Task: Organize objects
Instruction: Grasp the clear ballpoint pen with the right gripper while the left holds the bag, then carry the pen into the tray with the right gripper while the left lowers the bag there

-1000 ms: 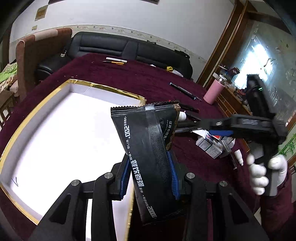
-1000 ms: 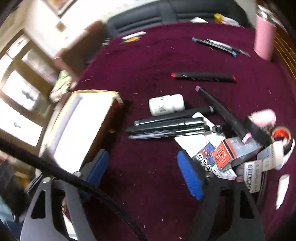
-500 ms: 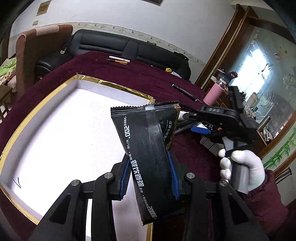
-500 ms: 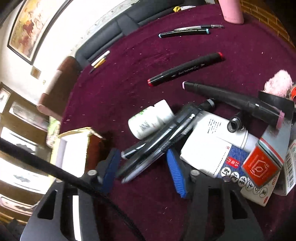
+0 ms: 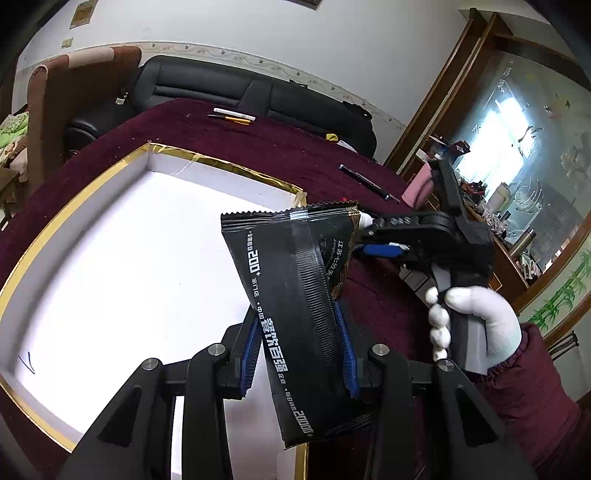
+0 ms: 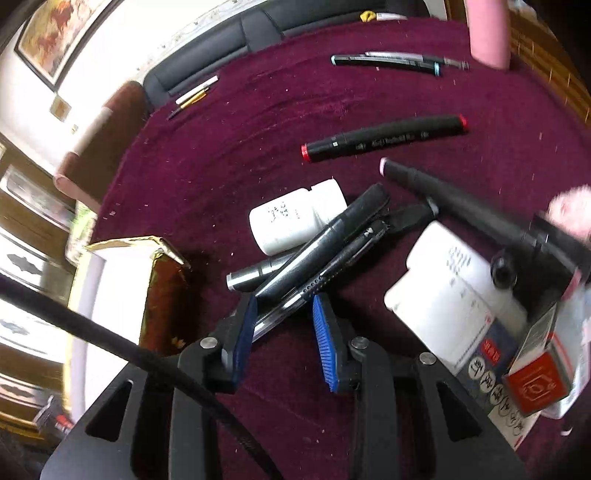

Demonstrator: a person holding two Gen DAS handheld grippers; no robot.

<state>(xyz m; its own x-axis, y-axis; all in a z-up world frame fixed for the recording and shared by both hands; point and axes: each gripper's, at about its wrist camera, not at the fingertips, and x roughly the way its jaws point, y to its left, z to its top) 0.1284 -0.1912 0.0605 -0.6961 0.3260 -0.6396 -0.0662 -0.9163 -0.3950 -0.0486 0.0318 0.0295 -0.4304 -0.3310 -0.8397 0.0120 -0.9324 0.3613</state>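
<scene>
My left gripper (image 5: 297,317) is shut on a black foil packet (image 5: 291,266) with white print. It holds the packet upright over the right part of a white box with a gold rim (image 5: 221,162). In the right wrist view, my right gripper (image 6: 284,301) points down at a bundle of black pens (image 6: 325,243) on the maroon cloth. Its jaws are closing, and the blue pads (image 6: 325,339) touch the pens' near ends on both sides. From the left wrist view, a white-gloved hand (image 5: 476,325) holds the right gripper (image 5: 373,243), whose tips are partly behind the packet.
Around the pens lie a small white bottle (image 6: 291,221), a red-capped marker (image 6: 384,138), a black marker with a pink tip (image 6: 454,199), a large white bottle (image 6: 450,280) and a red-and-white carton (image 6: 535,384). The box corner (image 6: 166,251) is just left. A pink cup (image 6: 487,33) stands far right.
The right gripper has come down onto the pen bundle and its jaws have narrowed around it. The left gripper still holds the packet over the box, hardly moved.
</scene>
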